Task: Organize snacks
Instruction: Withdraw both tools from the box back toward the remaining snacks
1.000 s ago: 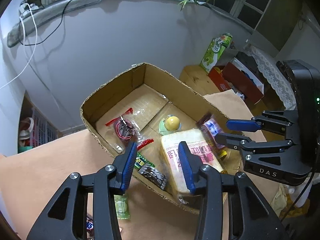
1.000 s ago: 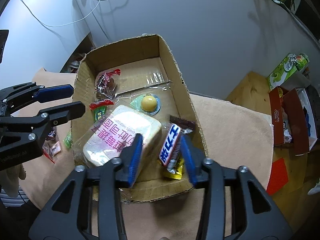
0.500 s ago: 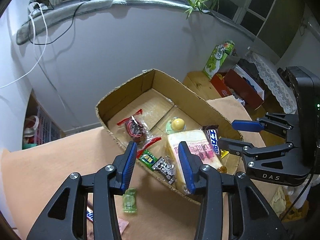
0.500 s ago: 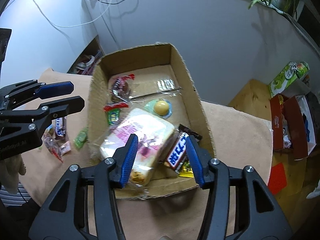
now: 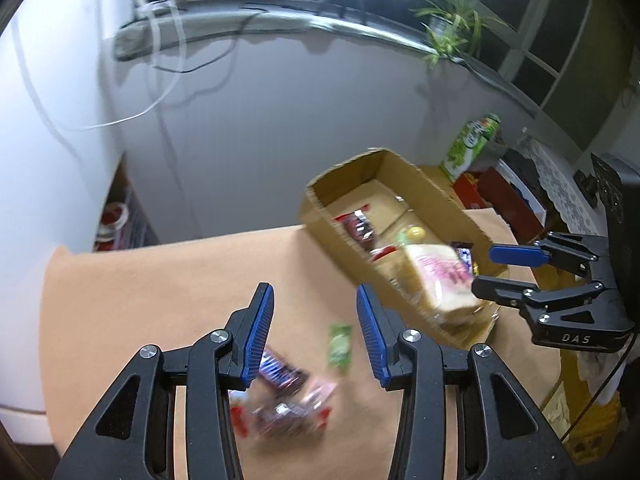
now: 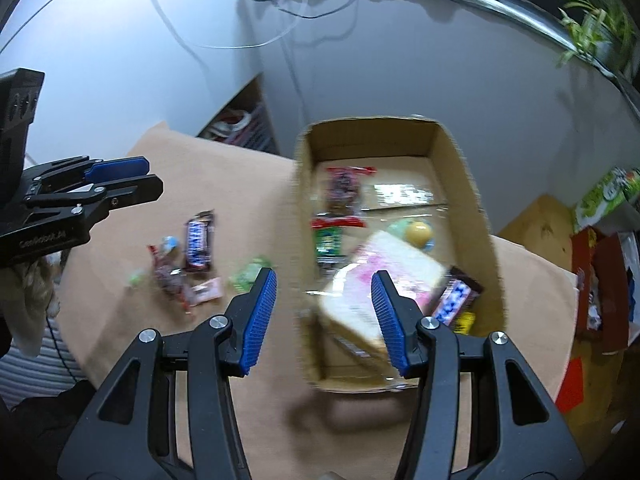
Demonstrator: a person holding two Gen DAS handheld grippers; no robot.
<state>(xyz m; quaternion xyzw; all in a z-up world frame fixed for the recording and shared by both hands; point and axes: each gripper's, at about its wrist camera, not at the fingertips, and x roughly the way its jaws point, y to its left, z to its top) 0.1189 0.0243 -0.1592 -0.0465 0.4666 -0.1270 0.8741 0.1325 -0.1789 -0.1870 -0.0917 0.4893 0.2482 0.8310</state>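
A cardboard box stands on the tan table and holds a bagged bread loaf, a yellow ball sweet, a chocolate bar and small packets. Loose snacks lie left of the box: a chocolate bar, a green packet and a blurred heap of wrappers. My left gripper hangs open above those loose snacks, holding nothing. My right gripper stands open over the box's near left wall, also holding nothing.
A grey wall with white cables rises behind the table. A green carton and a red box sit on a lower wooden surface to the right. A shelf with clutter stands beyond the table's left edge. A plant sits on the sill.
Both grippers have drawn back from the box, risen and swung left. In the left wrist view the box has slid to the right and the loose snacks have come under the fingers.
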